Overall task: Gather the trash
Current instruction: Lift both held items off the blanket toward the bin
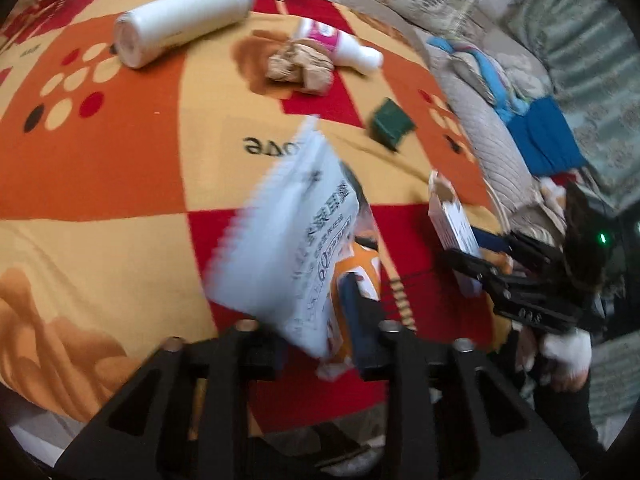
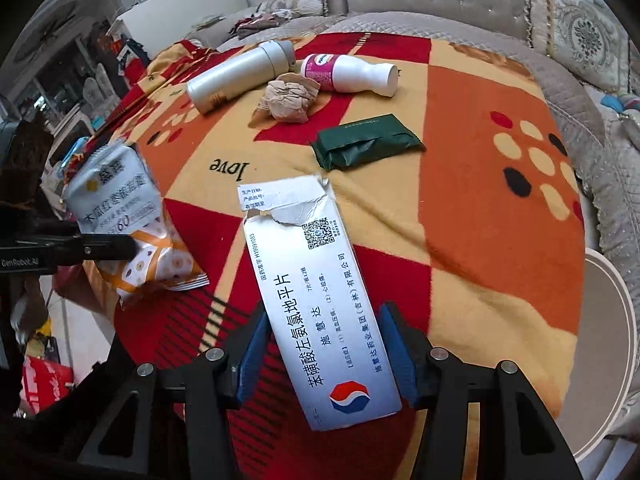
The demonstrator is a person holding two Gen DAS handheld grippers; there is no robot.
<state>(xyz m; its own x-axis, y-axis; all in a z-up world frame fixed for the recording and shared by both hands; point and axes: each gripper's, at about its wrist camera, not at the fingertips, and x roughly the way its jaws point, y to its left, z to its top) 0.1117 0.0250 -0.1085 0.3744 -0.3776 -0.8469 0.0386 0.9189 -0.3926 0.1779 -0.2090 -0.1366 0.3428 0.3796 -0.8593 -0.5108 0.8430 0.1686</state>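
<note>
Left gripper (image 1: 320, 344): its jaws stand either side of the packet (image 1: 288, 240); blur hides whether the pads press on it, so I cannot tell the grip.
Right gripper (image 2: 326, 354): blue pads (image 2: 250, 354) clamped on the long sides of the carton (image 2: 316, 304).
Carton axis: runs straight out along the fingers, torn flap end nearest the word "love" (image 2: 228, 168) on the blanket (image 2: 480, 240).
Packet: glossy crinkled foil, saw-tooth edge, lifted left of "love".
Still lying: green pack (image 2: 366, 142), flat and soft, just right of "love"; beyond it the paper wad (image 2: 290, 98), between the flask (image 2: 240, 76) and the bottle (image 2: 352, 74).
Nearer hand: the right, judging by the green pack's side.
Carton: thin card, rigid, flat.
</note>
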